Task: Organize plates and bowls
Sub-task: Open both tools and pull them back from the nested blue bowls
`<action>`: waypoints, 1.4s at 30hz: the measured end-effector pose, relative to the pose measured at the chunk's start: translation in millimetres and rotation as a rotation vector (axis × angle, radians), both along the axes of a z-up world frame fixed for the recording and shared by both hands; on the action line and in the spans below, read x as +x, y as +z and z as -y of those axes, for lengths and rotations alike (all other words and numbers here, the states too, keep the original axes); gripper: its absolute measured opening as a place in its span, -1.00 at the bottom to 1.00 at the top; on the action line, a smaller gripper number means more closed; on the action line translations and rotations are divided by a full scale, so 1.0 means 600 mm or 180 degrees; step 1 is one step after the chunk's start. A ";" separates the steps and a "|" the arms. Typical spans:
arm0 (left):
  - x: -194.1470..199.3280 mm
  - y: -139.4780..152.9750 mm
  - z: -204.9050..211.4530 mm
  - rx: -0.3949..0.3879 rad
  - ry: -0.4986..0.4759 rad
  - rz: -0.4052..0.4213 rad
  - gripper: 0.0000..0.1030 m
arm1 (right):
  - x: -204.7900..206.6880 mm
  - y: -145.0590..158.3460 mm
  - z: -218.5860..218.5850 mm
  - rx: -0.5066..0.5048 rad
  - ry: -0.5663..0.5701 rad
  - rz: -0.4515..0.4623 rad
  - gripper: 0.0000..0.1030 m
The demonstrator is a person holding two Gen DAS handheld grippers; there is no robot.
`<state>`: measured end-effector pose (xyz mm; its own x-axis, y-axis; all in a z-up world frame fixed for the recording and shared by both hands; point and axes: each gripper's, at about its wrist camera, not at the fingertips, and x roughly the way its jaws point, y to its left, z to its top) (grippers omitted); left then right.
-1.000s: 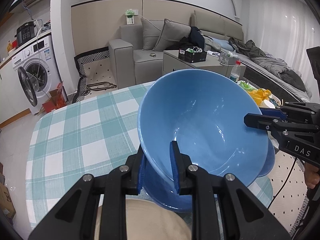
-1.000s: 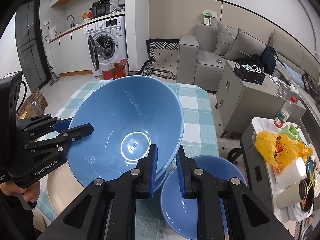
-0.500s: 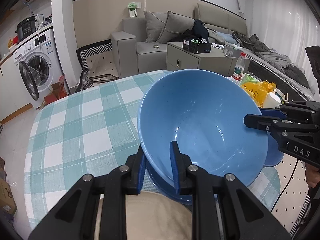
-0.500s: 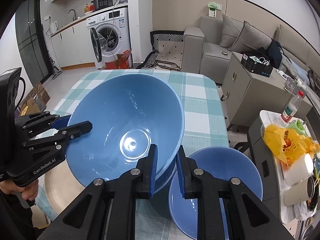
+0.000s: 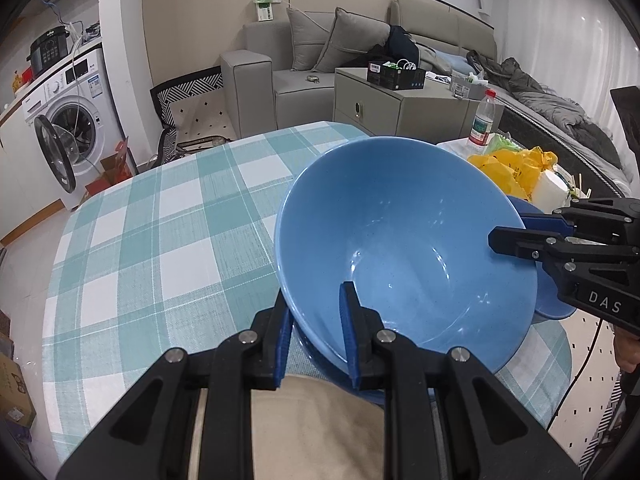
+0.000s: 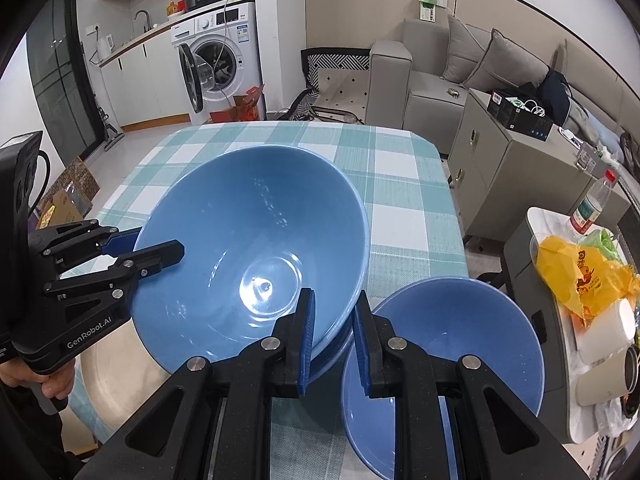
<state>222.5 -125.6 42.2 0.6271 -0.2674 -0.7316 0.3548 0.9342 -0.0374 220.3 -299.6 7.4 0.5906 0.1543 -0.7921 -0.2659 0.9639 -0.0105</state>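
A large blue bowl [image 5: 404,240] is held by both grippers over the checked table; it also shows in the right wrist view [image 6: 248,248]. My left gripper [image 5: 316,328] is shut on its near rim, one finger inside and one outside. My right gripper [image 6: 332,336] is shut on the opposite rim and appears in the left wrist view [image 5: 520,236]. Another blue bowl [image 5: 320,356] sits right beneath the held one. A smaller blue bowl [image 6: 444,364] stands to the right. A beige plate [image 6: 116,380] lies at the table's near left.
The teal checked tablecloth [image 5: 160,240] covers the table, with open cloth toward the far side. A side stand with a yellow bag [image 6: 580,276], cups and a bottle [image 6: 592,204] is to the right. Sofa and cabinet stand beyond.
The held bowl has come down toward the table, closer onto the bowl beneath. Both grippers stay shut on its rim.
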 end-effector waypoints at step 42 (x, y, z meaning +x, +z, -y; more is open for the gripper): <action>0.000 -0.028 0.011 0.0221 -0.0050 -0.0044 -0.60 | 0.007 -0.047 -0.004 -0.0127 0.0011 -0.0179 -0.62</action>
<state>222.5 -132.1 25.4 0.6129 -0.2255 -0.7573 0.3694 0.9290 0.0224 224.6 -296.9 -21.1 0.5444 0.1238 -0.8296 -0.2704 0.9622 -0.0338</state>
